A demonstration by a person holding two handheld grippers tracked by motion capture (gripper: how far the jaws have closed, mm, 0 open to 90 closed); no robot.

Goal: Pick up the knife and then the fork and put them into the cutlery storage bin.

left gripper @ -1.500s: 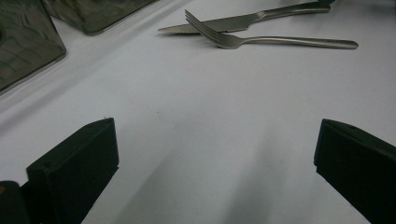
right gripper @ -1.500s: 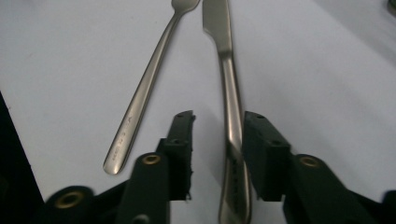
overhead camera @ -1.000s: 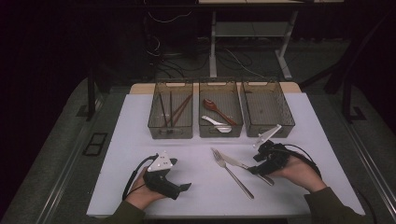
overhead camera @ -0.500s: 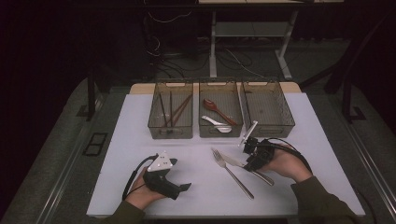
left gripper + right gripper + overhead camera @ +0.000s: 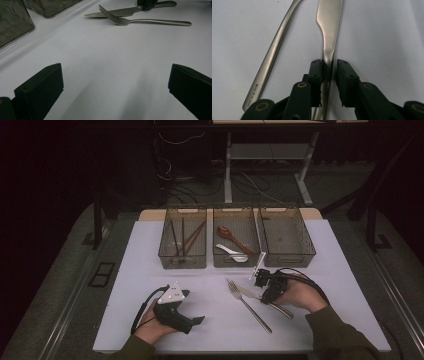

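A steel knife (image 5: 246,291) and a fork (image 5: 251,308) lie side by side on the white mat (image 5: 320,270). My right gripper (image 5: 265,294) is down on the knife's handle. In the right gripper view its jaws (image 5: 329,72) have closed in on the handle of the knife (image 5: 329,25), the left pad against it and the right pad a sliver off. The knife still rests on the mat, with the fork (image 5: 274,50) just to its left. My left gripper (image 5: 196,321) rests on the mat at front left, open (image 5: 115,82) with nothing between its jaws, facing the knife (image 5: 112,12) and fork (image 5: 150,22).
Three clear bins stand in a row at the back of the mat. The left bin (image 5: 183,266) holds chopsticks (image 5: 182,237). A brown spoon (image 5: 230,236) and a white spoon (image 5: 231,251) lie in the middle bin (image 5: 236,265). The right bin (image 5: 287,237) holds nothing.
My right gripper has moved left from in front of the right bin and come down onto the knife's handle. The left gripper has stayed put.
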